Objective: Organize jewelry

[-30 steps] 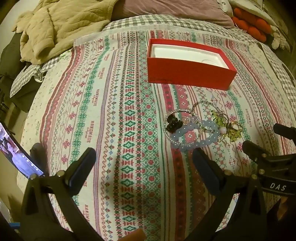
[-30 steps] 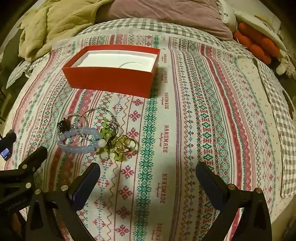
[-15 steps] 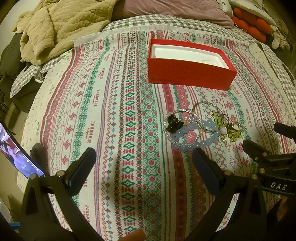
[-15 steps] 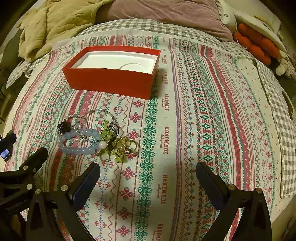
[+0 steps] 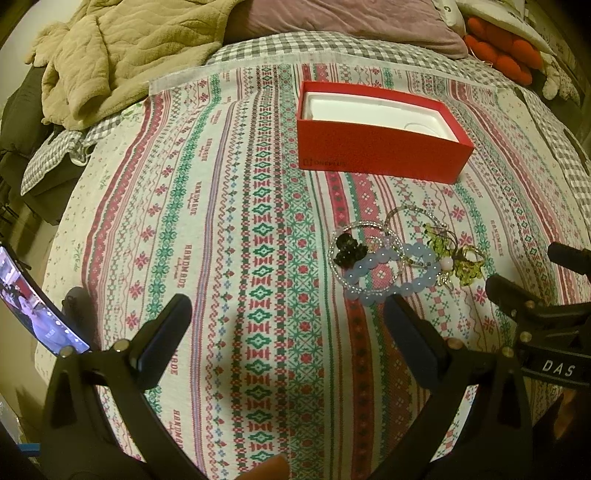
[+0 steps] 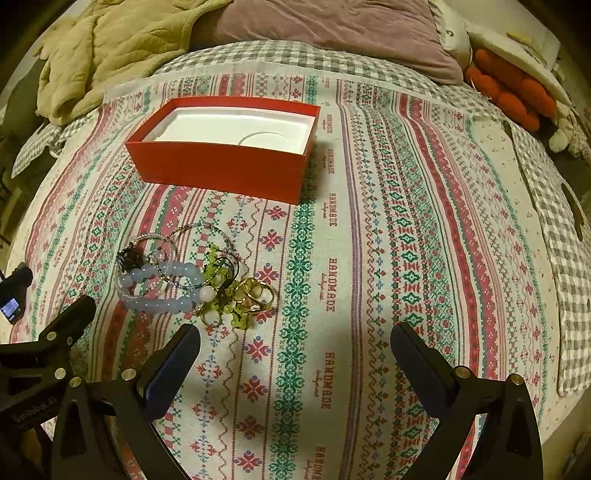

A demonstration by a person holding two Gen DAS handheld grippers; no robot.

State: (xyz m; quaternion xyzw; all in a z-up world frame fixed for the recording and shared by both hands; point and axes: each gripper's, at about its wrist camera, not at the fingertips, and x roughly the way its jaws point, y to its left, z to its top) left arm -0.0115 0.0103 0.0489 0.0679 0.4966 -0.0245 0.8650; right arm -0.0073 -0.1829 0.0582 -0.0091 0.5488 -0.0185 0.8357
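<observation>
Surface: a bed under a patterned blanket (image 5: 229,229) with red and green bands and the word HANDMADE woven in.
Red box (image 5: 380,147): open, lidless, with a white moulded insert; it sits on the blanket beyond the jewelry, apart from it.
Jewelry pile (image 6: 192,277): one tangled cluster on the blanket, between the box and the grippers.
Pale blue bead bracelet (image 5: 391,273): the nearest loop of the pile, with one white bead at its right end.
Black piece (image 5: 349,253): dark and lumpy, at the left of the pile, lying inside a thin sparkly bangle (image 5: 365,225); possibly a clip or a flower charm, too small to tell.
Green bead piece (image 6: 221,266): yellow-green, tangled with thin dark wire loops.
Gold rings (image 6: 256,293): at the right edge of the pile, touching the green beads.
Left gripper (image 5: 288,314): low over the blanket, jaws spread wide and holding nothing; its right jaw's tip is just beside the blue bracelet.
Right gripper (image 6: 295,347): jaws spread wide, empty; its left jaw's tip is near the pile's front edge.
Phone (image 5: 33,310): screen lit, at the left edge.
Far end: a beige quilted throw (image 5: 122,48), a mauve pillow (image 6: 332,33) and an orange plush (image 6: 513,92).
</observation>
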